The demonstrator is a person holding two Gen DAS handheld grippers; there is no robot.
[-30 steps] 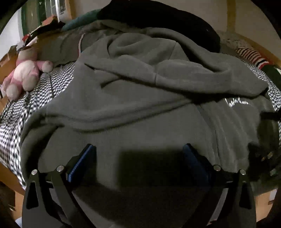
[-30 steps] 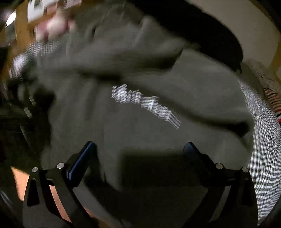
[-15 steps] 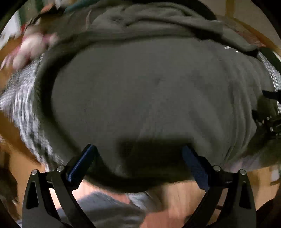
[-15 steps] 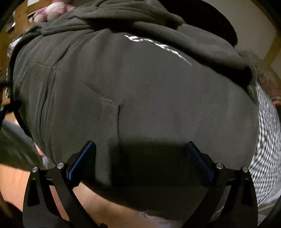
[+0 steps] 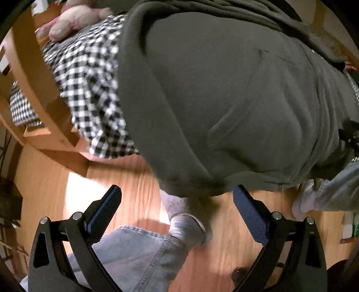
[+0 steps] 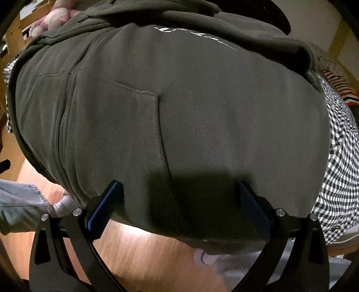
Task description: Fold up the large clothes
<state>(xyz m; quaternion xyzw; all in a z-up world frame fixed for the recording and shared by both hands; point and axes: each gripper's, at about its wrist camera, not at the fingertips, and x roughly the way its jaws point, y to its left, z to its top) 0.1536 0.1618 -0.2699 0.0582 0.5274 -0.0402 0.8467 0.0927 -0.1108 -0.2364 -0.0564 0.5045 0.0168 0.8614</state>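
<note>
A large dark grey-green zip hoodie (image 5: 224, 94) lies on a checked bedspread (image 5: 89, 74), its hem hanging over the bed's near edge. It fills the right wrist view (image 6: 179, 107), with white script lettering (image 6: 195, 36) near the top. My left gripper (image 5: 177, 200) is open and empty, just below the hem, over the floor. My right gripper (image 6: 179, 193) is open and empty, its fingertips (image 6: 112, 191) level with the lower hem, fabric showing between them.
A pink plush toy (image 5: 74, 18) lies at the far left of the bed. The wooden bed frame (image 5: 33, 74) runs down the left. Below is a wooden floor (image 5: 139, 186) with the person's jeans and socked feet (image 5: 186, 224). Striped cloth (image 6: 338, 85) lies at right.
Both grippers have drawn back and down from over the hoodie's body to its lower hem at the bed edge. The floor and the person's feet have come into view. Both stay open.
</note>
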